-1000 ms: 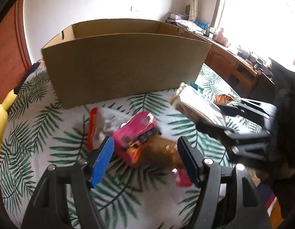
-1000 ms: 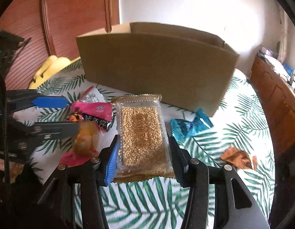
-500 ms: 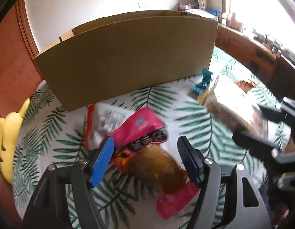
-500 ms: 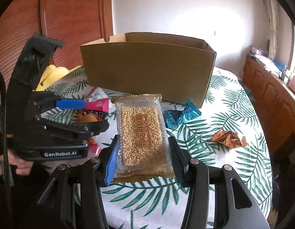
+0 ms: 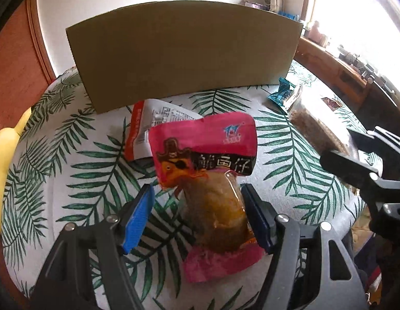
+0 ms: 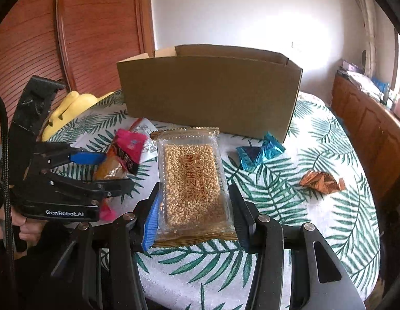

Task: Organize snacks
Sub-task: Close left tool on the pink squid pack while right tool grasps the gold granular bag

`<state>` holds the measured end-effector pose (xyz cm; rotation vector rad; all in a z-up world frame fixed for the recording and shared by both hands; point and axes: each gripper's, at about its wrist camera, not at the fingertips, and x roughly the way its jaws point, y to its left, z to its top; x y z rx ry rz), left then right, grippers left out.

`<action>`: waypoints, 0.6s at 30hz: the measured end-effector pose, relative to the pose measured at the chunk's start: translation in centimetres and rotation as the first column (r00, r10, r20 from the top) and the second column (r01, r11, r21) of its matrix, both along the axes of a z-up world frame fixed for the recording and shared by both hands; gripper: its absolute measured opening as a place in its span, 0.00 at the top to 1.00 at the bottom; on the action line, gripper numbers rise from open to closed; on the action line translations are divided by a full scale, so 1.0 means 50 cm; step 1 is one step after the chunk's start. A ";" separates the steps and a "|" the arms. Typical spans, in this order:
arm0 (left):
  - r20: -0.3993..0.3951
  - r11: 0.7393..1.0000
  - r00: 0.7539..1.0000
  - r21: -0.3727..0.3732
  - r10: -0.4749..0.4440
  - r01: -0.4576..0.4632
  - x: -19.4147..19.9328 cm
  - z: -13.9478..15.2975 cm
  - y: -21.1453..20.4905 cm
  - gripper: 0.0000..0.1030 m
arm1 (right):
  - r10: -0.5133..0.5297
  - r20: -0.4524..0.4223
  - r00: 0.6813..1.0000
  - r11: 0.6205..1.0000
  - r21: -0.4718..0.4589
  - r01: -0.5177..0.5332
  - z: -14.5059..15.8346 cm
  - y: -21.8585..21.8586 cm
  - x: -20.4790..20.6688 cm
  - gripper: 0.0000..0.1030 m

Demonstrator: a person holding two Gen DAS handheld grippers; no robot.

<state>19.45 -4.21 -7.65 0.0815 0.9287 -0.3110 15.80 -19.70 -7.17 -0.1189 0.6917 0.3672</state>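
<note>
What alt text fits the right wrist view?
The right hand-held gripper holds a sesame candy pack above a leaf-print tablecloth. Behind stands an open cardboard box; the left hand-held gripper straddles a pink snack pack.

A: Snacks, itemised?

B: Pink packet, pirate cartoon, black band of white characters, clear window showing a brown piece; flat on the leaf-print cloth, centre of the left view. White-and-red packet partly under its upper-left corner. Clear sesame candy pack, golden slab, raised at lower centre of the right view.

A: Smaller pieces?

B: Blue foil wrapper, just beside the box's right corner. Copper foil wrapper, crumpled, right of frame.

A: Container?

B: Cardboard box, open-topped, upright, upper centre.
</note>
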 end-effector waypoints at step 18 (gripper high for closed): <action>0.044 0.995 0.999 -0.098 -0.021 0.025 -0.071 0.018 0.045 0.64 | -0.023 -0.022 1.000 0.999 0.040 0.023 -0.020 0.004 -0.037 0.51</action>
